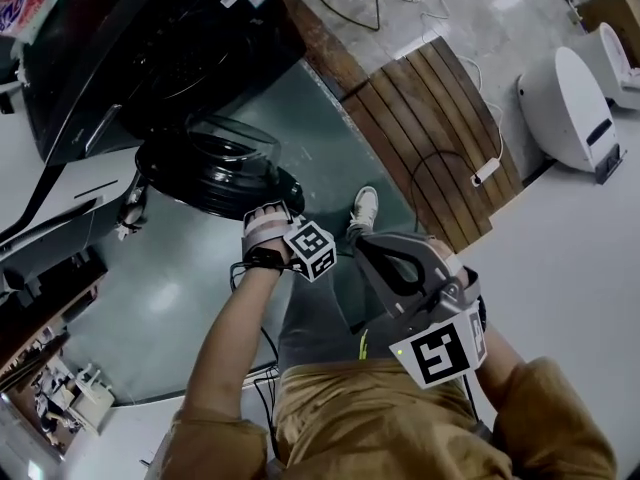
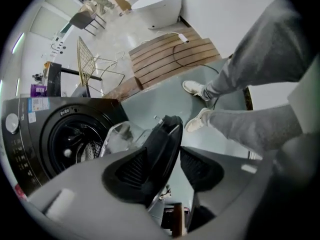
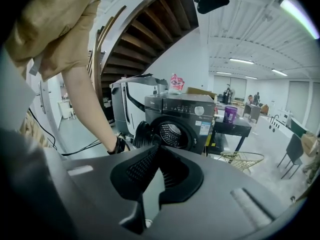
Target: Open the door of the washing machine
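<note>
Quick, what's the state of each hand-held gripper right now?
Left hand-held gripper: open, rim of the black round glass washing machine door between its jaws.
Right hand-held gripper: shut, empty.

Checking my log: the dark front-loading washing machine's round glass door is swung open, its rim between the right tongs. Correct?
Wrong side: the left gripper view shows the rim of the round glass door between the left tongs; the right tongs are empty. That door of the dark front-loading washing machine is swung open.
</note>
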The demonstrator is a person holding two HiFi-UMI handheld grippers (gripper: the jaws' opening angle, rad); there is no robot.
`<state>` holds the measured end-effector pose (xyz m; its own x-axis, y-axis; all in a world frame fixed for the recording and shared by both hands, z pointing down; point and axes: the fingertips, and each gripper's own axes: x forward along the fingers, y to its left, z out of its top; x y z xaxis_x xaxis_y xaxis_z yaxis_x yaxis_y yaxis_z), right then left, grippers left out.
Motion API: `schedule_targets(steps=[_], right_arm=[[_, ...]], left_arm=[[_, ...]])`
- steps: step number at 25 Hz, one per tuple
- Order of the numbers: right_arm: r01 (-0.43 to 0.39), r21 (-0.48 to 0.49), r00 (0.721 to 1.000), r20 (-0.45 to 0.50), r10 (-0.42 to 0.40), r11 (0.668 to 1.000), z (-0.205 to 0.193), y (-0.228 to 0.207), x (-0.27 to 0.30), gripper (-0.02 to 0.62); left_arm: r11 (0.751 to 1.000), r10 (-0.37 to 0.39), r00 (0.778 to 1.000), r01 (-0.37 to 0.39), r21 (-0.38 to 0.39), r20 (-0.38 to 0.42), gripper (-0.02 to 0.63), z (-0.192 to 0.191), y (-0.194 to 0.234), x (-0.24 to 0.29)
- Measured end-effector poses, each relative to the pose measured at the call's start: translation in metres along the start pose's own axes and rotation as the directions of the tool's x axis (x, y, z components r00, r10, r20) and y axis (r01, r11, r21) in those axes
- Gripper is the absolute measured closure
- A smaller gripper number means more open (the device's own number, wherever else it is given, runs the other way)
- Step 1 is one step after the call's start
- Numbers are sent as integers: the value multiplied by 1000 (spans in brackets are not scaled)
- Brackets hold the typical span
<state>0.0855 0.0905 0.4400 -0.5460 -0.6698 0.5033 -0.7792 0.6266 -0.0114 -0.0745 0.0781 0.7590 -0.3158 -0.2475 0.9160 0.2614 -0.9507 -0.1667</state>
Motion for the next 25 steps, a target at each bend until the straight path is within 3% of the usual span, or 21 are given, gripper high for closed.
schedule_targets(steps=[4,8,12,13,14,15,17,19,21,24,25], right_arm=[[-26,-3,1000,17,26,1000,5,10,6,592],[-50,-27,999,19,50,998,11,15,10,592],[-79,-46,997,20,80,996,14,26,14,592],[-86,-56,996,15,87,995,15,28,14,592],[-94,-68,995,10,94,993,16,30,15,591],[-101,-75,995,8,102,992,17,32,15,591],[-120,-67,992,18,122,990,17,42,17,592],[-141,-78,990,14,143,987,18,49,20,592],[-160,-114,987,-6,160,981,24,53,23,591],[-187,-142,982,-15,187,972,29,63,30,592],[-196,-148,981,-16,196,969,31,68,32,592]], left_arm=[[998,-21,1000,21,-52,2,345,-12,-16,1],[971,-64,997,75,-225,52,364,-24,-28,-1],[952,-43,998,55,-303,46,362,-41,-38,-3],[945,-5,999,17,-326,35,380,-47,-36,-5],[934,34,999,-24,-358,21,487,-55,-32,-6],[915,53,999,-45,-400,9,508,-63,-31,-6],[852,27,999,-13,-524,20,508,-79,-37,-3],[757,2,999,33,-652,53,519,-93,-42,-2],[648,-14,996,76,-758,89,522,-104,-45,-3],[457,-47,987,156,-876,151,522,-119,-53,-1],[410,-49,986,167,-897,161,522,-125,-56,0]])
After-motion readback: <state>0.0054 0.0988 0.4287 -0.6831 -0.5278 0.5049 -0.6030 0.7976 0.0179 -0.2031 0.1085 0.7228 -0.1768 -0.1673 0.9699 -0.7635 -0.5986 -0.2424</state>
